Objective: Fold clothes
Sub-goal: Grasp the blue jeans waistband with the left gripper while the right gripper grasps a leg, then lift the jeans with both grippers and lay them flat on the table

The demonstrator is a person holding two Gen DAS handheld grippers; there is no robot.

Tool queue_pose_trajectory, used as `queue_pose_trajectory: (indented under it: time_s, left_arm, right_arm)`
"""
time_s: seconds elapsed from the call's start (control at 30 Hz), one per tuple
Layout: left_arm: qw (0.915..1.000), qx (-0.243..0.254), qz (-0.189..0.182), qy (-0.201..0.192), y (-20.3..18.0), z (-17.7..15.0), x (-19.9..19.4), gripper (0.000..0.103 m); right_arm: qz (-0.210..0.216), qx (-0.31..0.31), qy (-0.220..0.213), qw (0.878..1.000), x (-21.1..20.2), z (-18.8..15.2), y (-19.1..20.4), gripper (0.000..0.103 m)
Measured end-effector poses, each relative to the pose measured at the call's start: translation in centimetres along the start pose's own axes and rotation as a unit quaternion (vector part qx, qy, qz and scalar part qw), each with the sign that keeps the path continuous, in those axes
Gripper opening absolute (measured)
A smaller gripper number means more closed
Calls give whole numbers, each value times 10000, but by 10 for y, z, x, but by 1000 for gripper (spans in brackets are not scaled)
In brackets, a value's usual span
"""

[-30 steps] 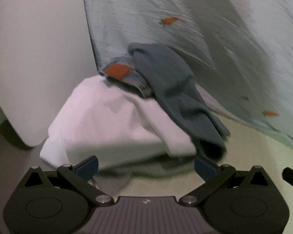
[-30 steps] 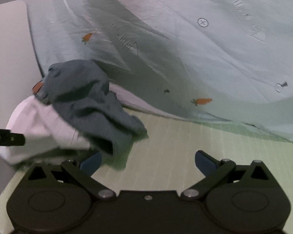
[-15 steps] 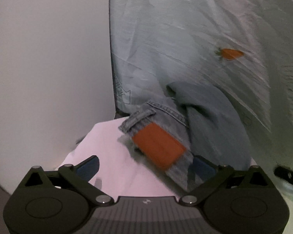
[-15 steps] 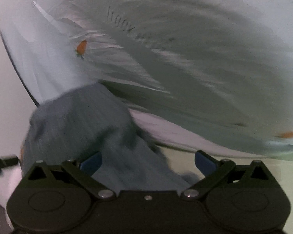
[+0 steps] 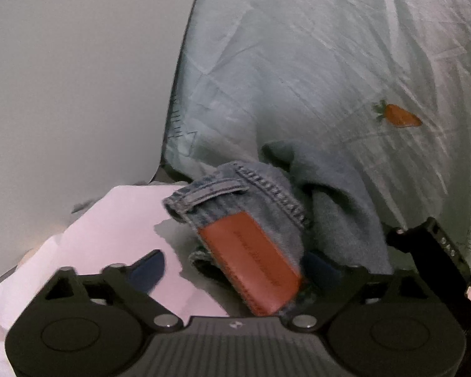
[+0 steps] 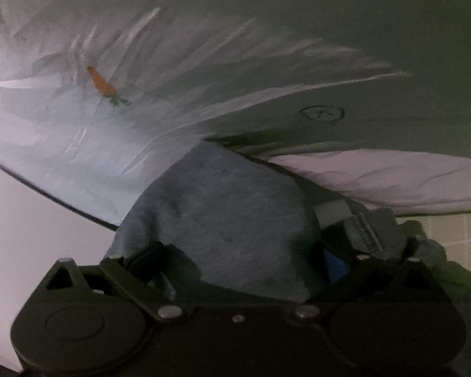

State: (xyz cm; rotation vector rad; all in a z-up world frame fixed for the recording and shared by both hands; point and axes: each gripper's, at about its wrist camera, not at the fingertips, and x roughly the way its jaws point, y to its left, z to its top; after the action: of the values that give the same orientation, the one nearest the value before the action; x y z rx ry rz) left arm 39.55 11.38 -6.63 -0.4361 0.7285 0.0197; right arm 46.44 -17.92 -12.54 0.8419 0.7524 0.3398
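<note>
A pile of clothes lies against a quilt. In the left wrist view, jeans (image 5: 254, 194) with an orange leather patch (image 5: 251, 270) lie on a white garment (image 5: 119, 220), with a grey-blue garment (image 5: 339, 201) to their right. My left gripper (image 5: 235, 267) is open, its jaws wide apart over the white garment and the jeans' waistband. In the right wrist view, the grey-blue garment (image 6: 229, 220) fills the space between my right gripper's (image 6: 238, 260) open jaws. The right gripper's body shows at the right edge of the left wrist view (image 5: 436, 251).
A pale blue quilt with carrot prints (image 5: 298, 78) rises behind the pile; it also shows in the right wrist view (image 6: 78, 125). A white wall (image 5: 62, 78) is on the left. A green mat (image 6: 455, 232) shows at the right.
Both grippers have moved forward into the pile. The jeans' patch is now between the left jaws, and the grey-blue garment now lies between the right jaws. Both stayed open.
</note>
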Motion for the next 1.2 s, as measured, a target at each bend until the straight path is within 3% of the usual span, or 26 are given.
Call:
queue_pose_trajectory:
  time_s: [0.03, 0.1, 0.2, 0.3, 0.47, 0.67, 0.8, 1.0, 1.2]
  left_arm:
    - [10000, 27, -20, -32, -3, 0, -2, 74]
    - [9999, 117, -30, -98, -10, -1, -6, 67]
    - [9991, 360, 100, -189, -24, -1, -14, 49]
    - [9981, 514, 213, -264, -36, -1, -22, 34]
    - [9975, 600, 54, -378, -47, -6, -54, 24]
    - [9942, 890, -397, -464, -78, -31, -109, 21]
    - [9891, 1150, -776, -486, -102, -60, -152, 21]
    - [9766, 1475, -1477, -507, -143, -105, -213, 21]
    - [9576, 1863, -2149, -464, -196, -159, -264, 21]
  right_arm:
    - [21, -78, 9, 10000, -2, -2, 3, 92]
    - [-8, -241, -68, 9997, -9, -6, 9, 69]
    - [-116, -499, -270, 9983, -22, -11, 19, 39]
    - [-367, -985, -569, 9928, -41, -25, 36, 29]
    - [-518, -1391, -1080, 9830, -84, -43, 57, 24]
    - [-555, -1551, -1774, 9702, -170, -71, 77, 23]
    - [-667, -1816, -2255, 9549, -247, -100, 84, 23]
    - [-874, -1834, -2936, 9341, -362, -141, 82, 22]
    - [-1284, -1793, -3517, 9098, -479, -176, 63, 22]
